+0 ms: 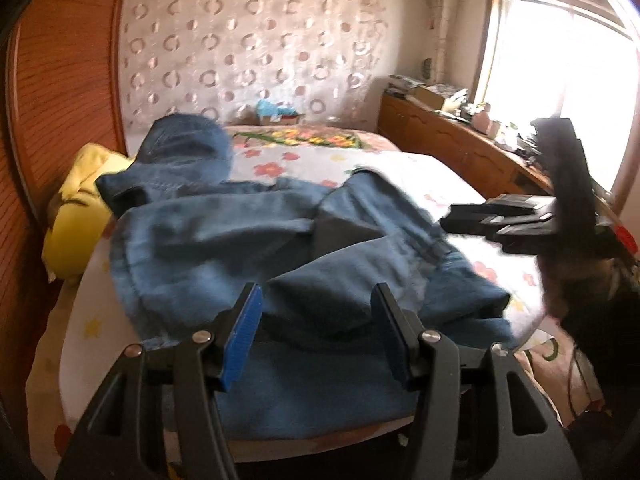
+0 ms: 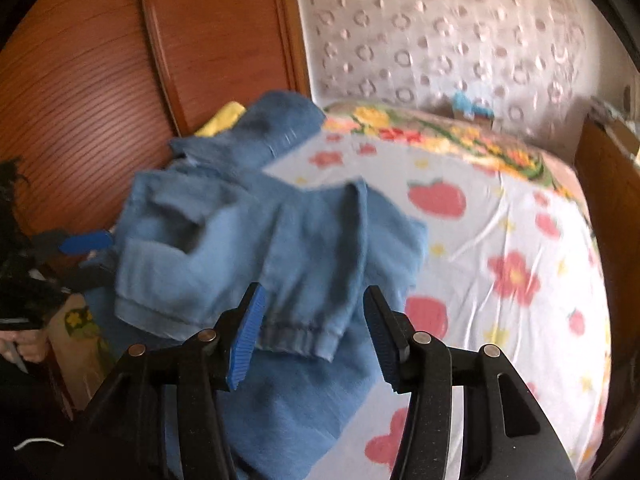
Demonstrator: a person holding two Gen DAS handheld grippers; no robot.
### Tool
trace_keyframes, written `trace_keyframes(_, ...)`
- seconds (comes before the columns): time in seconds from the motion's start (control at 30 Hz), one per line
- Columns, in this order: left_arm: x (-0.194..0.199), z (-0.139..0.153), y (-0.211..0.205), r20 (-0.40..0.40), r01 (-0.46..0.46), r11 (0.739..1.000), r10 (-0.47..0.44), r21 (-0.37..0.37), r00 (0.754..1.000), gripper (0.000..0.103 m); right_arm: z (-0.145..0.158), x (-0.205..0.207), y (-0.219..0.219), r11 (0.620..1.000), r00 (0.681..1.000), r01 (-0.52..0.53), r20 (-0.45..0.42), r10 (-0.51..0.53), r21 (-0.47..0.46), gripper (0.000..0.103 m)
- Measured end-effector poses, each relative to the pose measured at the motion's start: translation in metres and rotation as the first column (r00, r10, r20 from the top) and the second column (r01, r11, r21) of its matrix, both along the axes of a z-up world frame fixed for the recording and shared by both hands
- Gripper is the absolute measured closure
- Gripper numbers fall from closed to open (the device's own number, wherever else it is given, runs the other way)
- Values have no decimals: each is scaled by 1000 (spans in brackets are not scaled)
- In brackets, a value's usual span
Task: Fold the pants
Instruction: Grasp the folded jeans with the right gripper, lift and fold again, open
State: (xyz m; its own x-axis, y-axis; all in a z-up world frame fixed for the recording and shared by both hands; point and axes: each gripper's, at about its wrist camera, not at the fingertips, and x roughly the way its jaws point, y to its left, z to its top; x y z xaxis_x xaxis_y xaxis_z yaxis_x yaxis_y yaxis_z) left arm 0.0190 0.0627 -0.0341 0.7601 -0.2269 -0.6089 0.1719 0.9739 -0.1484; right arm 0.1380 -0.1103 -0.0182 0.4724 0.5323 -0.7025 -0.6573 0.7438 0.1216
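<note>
Right now both hand-held grippers stand half open with nothing pinched. At the bottom centre of the left wrist view, the left gripper holds its blue-padded jaws apart over the near edge of the pants, the cloth showing in the gap but not pressed. The right gripper sits the same way at the bottom centre of its own view, jaws parted above the elasticated hem, no pad biting the fabric. The pants, blue denim, lie crumpled and partly doubled over on the bed sheet, a white sheet with red flowers and small yellow stars; they fill the middle of both views and run toward the upper left, where one end is bunched against a yellow pillow. At the right edge of the left view the other gripper appears as a dark, smeared shape. A wooden headboard takes the upper left, a ring-patterned curtain the top centre, a cluttered wooden cabinet and a glaring window the upper right. No brand, label or lettering can be read anywhere. Motion blur softens the denim's seams, the items on the cabinet are too small to name, and the lens rim cuts off the corners.
</note>
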Motion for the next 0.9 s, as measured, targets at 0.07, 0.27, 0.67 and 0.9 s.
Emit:
trace_keyframes(0.07, -2, 4, -8, 13, 28, 1000, -28, 8, 1000, 51, -10, 6, -3, 1000, 1000, 6, -28, -5, 8, 51)
trace_keyframes(0.27, 0, 4, -29, 15, 107, 994, -107, 27, 994, 61, -25, 16, -8, 999, 997, 5, -77, -1, 43, 51)
trace_keyframes(0.67, 22, -37, -51, -108, 135, 978, -118, 160, 987, 53, -20, 23, 2, 996, 995, -59, -78, 65, 72, 100)
trace_keyframes(0.9, 7, -9, -39, -44, 119, 989, -116, 90, 992, 93, 44, 10, 8, 987, 993, -104, 73, 96, 119, 101)
